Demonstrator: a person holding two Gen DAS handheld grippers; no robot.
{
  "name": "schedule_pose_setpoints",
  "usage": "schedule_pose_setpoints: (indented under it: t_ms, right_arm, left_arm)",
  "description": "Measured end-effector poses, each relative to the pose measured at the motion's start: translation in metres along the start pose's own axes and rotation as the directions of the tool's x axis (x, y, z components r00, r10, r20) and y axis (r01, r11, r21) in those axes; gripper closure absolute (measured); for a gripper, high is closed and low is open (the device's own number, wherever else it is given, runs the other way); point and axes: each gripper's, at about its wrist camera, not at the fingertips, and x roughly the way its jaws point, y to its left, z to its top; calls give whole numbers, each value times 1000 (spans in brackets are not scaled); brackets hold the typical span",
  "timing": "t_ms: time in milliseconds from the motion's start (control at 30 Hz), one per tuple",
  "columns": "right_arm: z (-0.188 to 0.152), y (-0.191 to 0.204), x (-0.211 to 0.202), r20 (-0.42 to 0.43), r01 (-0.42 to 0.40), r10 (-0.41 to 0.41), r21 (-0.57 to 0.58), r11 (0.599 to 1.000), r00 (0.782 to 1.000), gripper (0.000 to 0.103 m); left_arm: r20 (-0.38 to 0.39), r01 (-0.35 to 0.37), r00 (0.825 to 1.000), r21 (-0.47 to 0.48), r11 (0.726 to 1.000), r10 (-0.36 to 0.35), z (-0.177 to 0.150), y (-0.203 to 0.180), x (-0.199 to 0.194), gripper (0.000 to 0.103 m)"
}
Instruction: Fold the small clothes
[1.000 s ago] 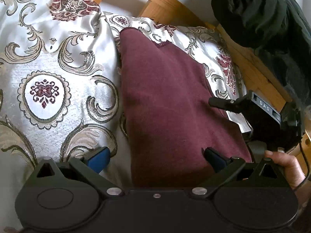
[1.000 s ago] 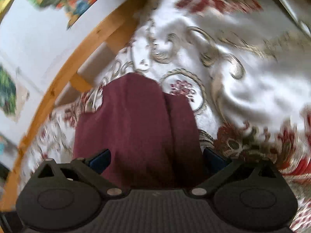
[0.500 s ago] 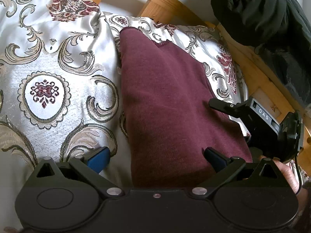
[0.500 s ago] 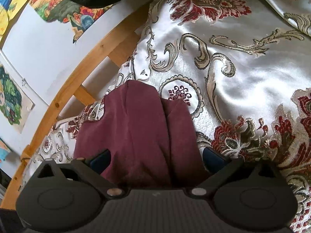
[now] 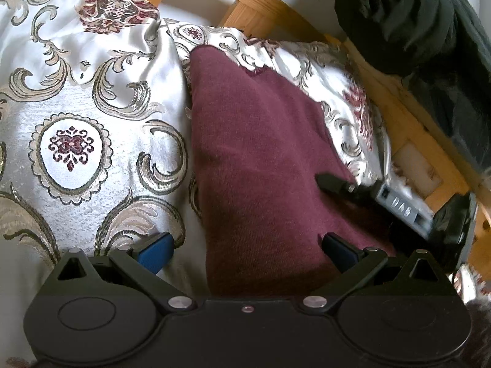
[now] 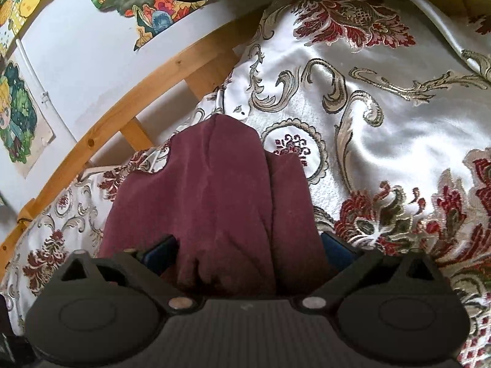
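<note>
Maroon garment (image 6: 214,202) lies on the bedspread (image 6: 383,128), long axis running straight away from both tools; right tool (image 6: 248,251) straddles its near end, closing, nothing pinched (left tool (image 5: 248,248) wide, empty).

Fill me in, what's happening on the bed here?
A person with a gripper in each hand is folding a maroon garment laid on a patterned bedspread. The right gripper straddles the garment's near end, its jaws closing. The left gripper is open at the garment's near left edge, gripping nothing.
</note>
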Motion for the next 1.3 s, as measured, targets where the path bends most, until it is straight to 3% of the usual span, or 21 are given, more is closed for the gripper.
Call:
schedule_pose_setpoints:
  t_ms: [267, 367, 433, 500, 800, 1033, 1067, 1133, 1200, 1300]
  right_arm:
    - [-3, -4, -4, 19, -5, 5, -6, 1000, 1000, 14]
    - [-5, -4, -5, 27, -7, 7, -10, 1000, 1000, 13]
    - [-5, -4, -5, 30, -7, 7, -12, 1000, 1000, 13]
    - [-6, -4, -5, 33, -6, 6, -14, 1000, 999, 13]
    - [-8, -4, -7, 40, -11, 11, -5, 1000, 999, 13]
    - [4, 0, -4, 3, 21, -21, 48, 999, 1000, 13]
    - [6, 1, -4, -6, 25, -24, 58, 998, 1000, 14]
    - [8, 5, -5, -22, 26, -25, 48, 999, 999, 29]
    - [8, 12, -7, -37, 24, -23, 19, 1000, 999, 52]
    - [10, 31, -15, -22, 32, -33, -39, 999, 999, 64]
  left_arm:
    - [151, 69, 987, -92, 993, -55, 8, 19, -22, 1]
    - [135, 122, 986, -196, 973, -97, 10, 36, -20, 7]
    - [118, 151, 986, -288, 946, -121, 9, 50, -17, 21]
    - [105, 169, 985, -364, 916, -140, 7, 61, -13, 27]
    - [76, 214, 976, -444, 870, -202, -3, 67, -1, 49]
    - [56, 186, 982, -413, 892, -179, 1, 58, 2, 48]
    - [52, 183, 983, -404, 896, -177, 3, 57, 2, 48]
    - [50, 179, 984, -367, 913, -173, 6, 54, 1, 56]
    - [57, 163, 987, -321, 933, -153, 8, 47, -3, 64]
    - [89, 145, 988, -249, 958, -127, 9, 34, -10, 70]
